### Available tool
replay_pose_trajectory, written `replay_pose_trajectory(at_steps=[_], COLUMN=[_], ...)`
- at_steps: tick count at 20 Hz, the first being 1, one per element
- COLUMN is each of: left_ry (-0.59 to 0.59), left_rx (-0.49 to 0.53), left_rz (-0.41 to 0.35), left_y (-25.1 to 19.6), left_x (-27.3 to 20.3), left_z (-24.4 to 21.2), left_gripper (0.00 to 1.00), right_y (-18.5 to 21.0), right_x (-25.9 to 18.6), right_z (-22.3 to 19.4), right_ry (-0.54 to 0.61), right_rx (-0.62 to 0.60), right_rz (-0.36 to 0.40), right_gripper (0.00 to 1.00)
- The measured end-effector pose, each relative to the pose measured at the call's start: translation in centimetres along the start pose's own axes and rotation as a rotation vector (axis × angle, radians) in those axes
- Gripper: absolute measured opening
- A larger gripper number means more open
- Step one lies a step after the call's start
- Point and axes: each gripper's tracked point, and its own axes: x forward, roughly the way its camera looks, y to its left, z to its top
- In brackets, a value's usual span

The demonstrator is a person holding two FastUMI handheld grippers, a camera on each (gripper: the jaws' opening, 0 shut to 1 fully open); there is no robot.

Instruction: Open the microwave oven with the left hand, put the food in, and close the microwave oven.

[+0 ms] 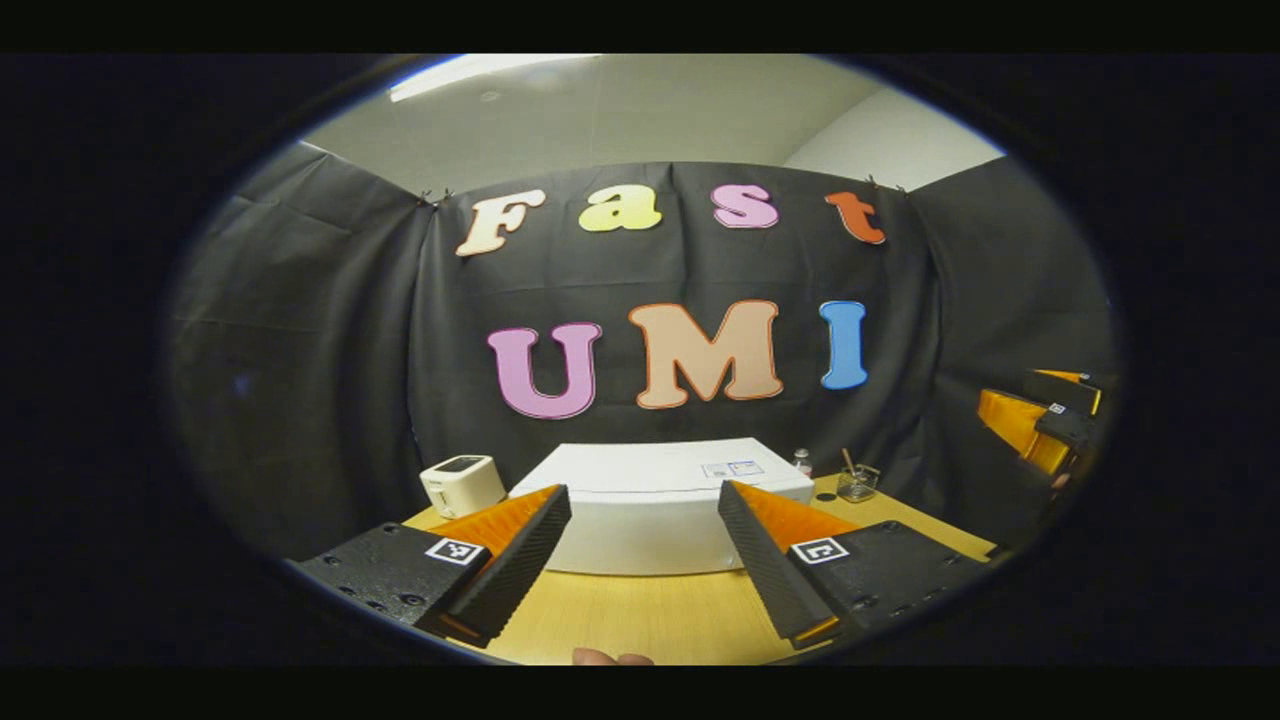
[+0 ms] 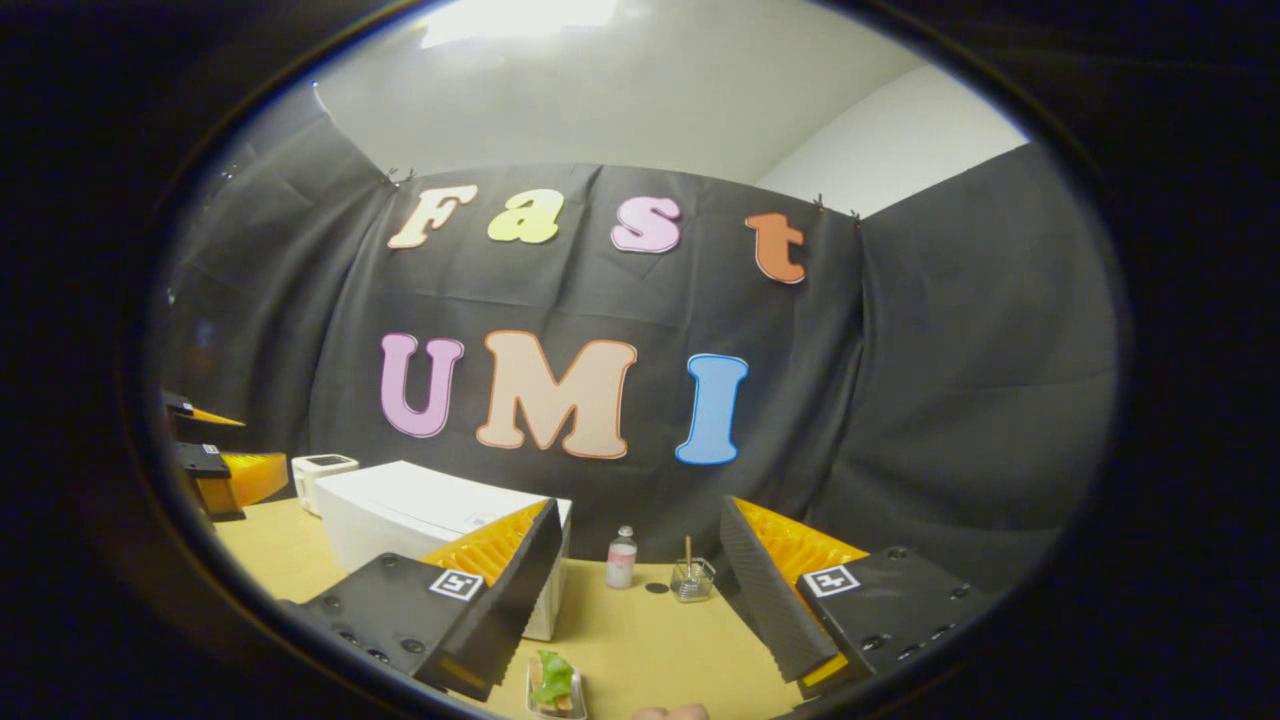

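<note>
While both grippers hang open, left gripper [image 1: 645, 565] facing closed microwave [image 1: 655, 505], toaster [image 1: 462, 485] beside it, right gripper [image 2: 640, 590] above food plate [image 2: 553, 688], bottle [image 2: 621, 558], glass jar [image 2: 692, 579] behind.

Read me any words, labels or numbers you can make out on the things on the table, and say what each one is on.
None can be read.
Microwave: stickers on its top, too small to read.
Bottle: label too blurred.
Both grippers: square coded tags by the fingers, patterns, not words.
</note>
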Motion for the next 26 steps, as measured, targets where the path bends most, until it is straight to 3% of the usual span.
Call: replay_pose_trajectory(at_steps=[10,20,26], left_ry=[-0.007,0.093,0.186], left_rx=[0.024,0.083,0.045], left_rz=[-0.052,-0.153,-0.219], left_y=[-2.4,-7.8,-12.5], left_x=[4.4,10.5,14.5], left_z=[-2.3,-12.6,-19.0], left_gripper=[0.94,0.96,0.96], right_y=[-2.4,-4.4,-4.7], right_x=[0.2,-2.3,-4.0], right_z=[1.0,1.7,2.3], right_ry=[-0.010,-0.015,-0.027], right_rx=[-0.008,-0.070,-0.098], right_rz=[-0.035,-0.060,-0.052], right_gripper=[0.99,0.96,0.99])
